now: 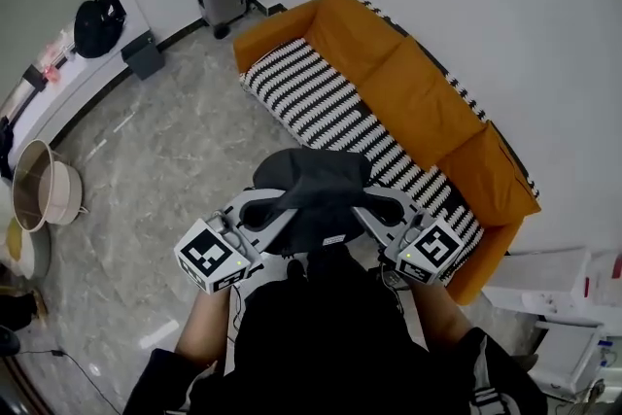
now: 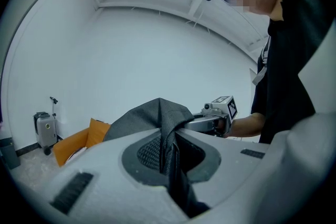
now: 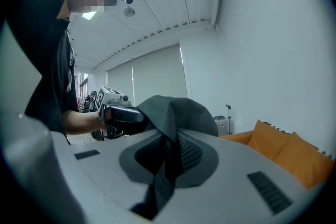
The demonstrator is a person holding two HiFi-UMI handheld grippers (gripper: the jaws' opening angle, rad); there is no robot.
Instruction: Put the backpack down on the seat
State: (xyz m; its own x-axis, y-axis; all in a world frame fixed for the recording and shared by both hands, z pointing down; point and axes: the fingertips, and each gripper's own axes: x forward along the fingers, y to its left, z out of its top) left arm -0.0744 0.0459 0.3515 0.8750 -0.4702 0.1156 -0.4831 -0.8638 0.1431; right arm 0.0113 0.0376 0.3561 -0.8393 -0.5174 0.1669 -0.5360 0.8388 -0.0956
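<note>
Just short of the sofa (image 1: 277,29), at about its front edge, the backpack (image 1: 313,182) hung clear of the striped seat (image 1: 316,102), carried between the two tongs. Both were clamped on it. The left gripper (image 1: 267,207) had a dark fold of the pack pinched tight between its jaws, and the right gripper (image 1: 381,206) was closed the same way on the other side, so the load hung between them roughly level. To my eye the step in hand was the carry-over, with the set-down not yet done. To do it well, I would bring the pack further over the sofa until its whole bottom stood above the stripes rather than the front edge. Then I would lower both hands together so it did not tip, let the seat take the weight, and only then open the jaws. Letting go on one side first would likely roll it off the sofa's front. The head view showed how the pack stood against the sofa and how much bare seat lay before the orange back cushions (image 1: 418,83), but the pack's bulk hid the fingertips. Each gripper's own view showed the fabric caught in its closed jaws, with the opposite gripper across the pack. Those views gave little of the sofa beyond some orange, and nothing of the gap beneath the pack.
</note>
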